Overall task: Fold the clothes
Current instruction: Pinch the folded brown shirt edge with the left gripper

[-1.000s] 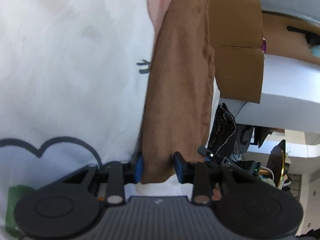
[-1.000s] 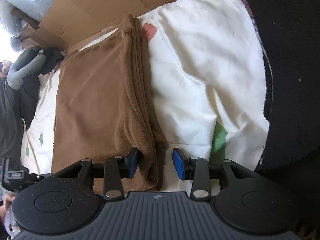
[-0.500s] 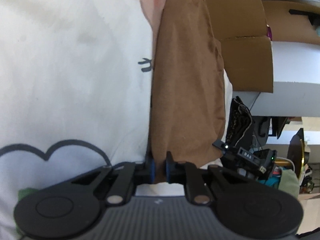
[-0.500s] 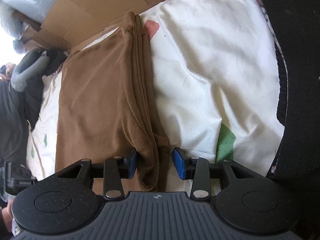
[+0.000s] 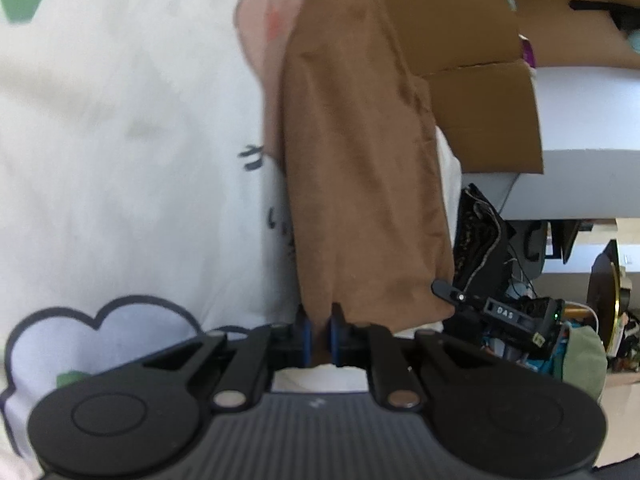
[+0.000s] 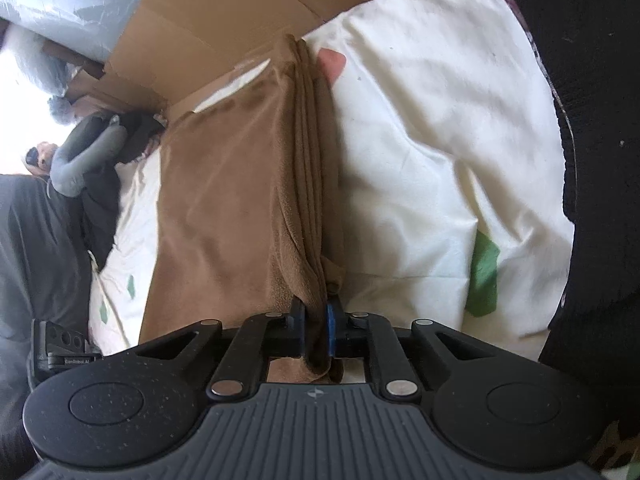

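A folded brown garment [image 5: 360, 160] lies on a white printed bed cover [image 5: 120, 120]. My left gripper [image 5: 319, 320] is shut on the garment's near corner, and that end hangs a little above the cover. In the right wrist view the same brown garment [image 6: 224, 220] shows its stacked folded edge running away from me. My right gripper [image 6: 316, 316] has its jaws closing, with that folded edge between the blue pads, and the pads press on the cloth. The white cover [image 6: 420, 160] spreads to the right of it.
Flattened cardboard [image 5: 480, 112] [image 6: 224, 20] lies past the far end of the garment. A white ledge [image 5: 580, 176] and cluttered gear [image 5: 520, 316] sit to the right. Black fabric [image 6: 600, 120] borders the cover's right side. A person in dark clothing [image 6: 32, 240] is at the left.
Both grippers went from open around the garment's edge to closed on it, the left first and the right just now. The left gripper has lifted its corner slightly.
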`<state>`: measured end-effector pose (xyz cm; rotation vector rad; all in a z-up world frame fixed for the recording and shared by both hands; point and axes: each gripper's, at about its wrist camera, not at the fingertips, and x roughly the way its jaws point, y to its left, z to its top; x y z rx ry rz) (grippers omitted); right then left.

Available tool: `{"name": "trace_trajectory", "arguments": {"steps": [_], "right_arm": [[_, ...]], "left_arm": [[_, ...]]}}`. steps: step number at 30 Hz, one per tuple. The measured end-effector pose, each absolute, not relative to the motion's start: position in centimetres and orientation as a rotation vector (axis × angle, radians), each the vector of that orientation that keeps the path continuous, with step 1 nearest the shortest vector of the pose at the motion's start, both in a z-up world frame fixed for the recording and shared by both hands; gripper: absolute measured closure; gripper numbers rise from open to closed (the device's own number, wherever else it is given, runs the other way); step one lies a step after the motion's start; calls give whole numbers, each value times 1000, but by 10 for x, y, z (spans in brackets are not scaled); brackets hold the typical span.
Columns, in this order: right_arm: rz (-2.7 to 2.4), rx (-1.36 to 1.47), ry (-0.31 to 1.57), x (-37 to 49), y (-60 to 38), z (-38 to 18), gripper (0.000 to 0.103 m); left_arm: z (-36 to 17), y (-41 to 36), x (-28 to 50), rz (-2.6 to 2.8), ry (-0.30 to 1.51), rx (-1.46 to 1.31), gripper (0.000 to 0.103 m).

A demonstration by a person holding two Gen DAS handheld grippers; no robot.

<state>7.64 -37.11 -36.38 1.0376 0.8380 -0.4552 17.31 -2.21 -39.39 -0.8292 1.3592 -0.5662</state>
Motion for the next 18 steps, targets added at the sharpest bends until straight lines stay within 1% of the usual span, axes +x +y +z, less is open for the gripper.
{"name": "trace_trajectory", "arguments": {"steps": [12, 18], "right_arm": [[-344, 1059, 884, 82, -338, -350, 96], [-245, 1012, 979, 87, -310, -347, 96]], "left_arm": [[-365, 21, 151, -524, 1354, -784, 94], [-363, 32, 129, -507, 1391, -780, 94]]}}
